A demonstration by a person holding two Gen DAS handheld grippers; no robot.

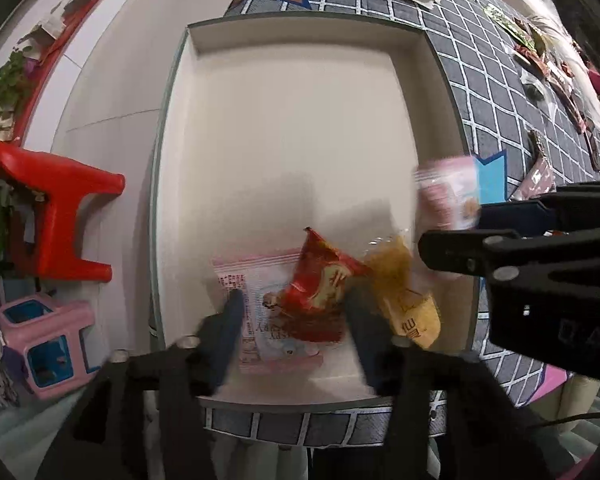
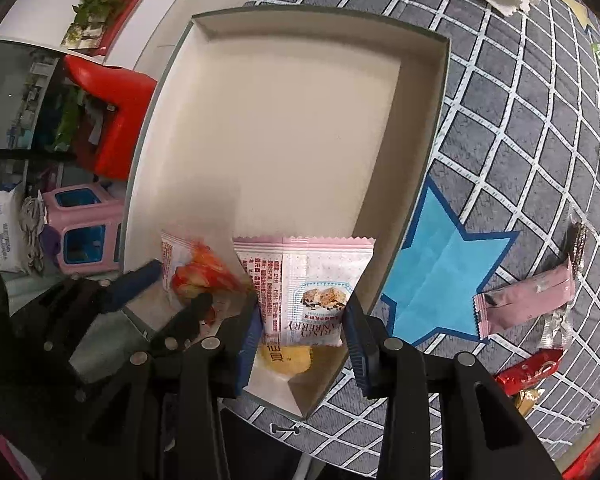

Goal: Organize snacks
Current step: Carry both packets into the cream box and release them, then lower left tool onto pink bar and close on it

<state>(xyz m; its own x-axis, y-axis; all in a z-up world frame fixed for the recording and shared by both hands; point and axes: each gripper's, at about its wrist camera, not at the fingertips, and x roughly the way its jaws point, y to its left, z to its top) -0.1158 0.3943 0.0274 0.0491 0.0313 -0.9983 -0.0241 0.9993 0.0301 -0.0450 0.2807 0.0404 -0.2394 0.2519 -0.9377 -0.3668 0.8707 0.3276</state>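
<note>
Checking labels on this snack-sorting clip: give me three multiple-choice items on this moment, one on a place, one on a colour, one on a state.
1. Where is the yellow packet?
A. inside the box
B. on the blue star
C. on the red stool

2. What colour is the packet between the right tongs?
A. green
B. black
C. pink and white

3. How do the left tongs stand?
A. shut on the box wall
B. open, pinching nothing
C. shut on a tissue

Answers:
1 A: it lies on the box floor near a corner.
2 C: it has pink edges and a white printed face.
3 B: they stand wide apart with no packet pinched between them.
</note>
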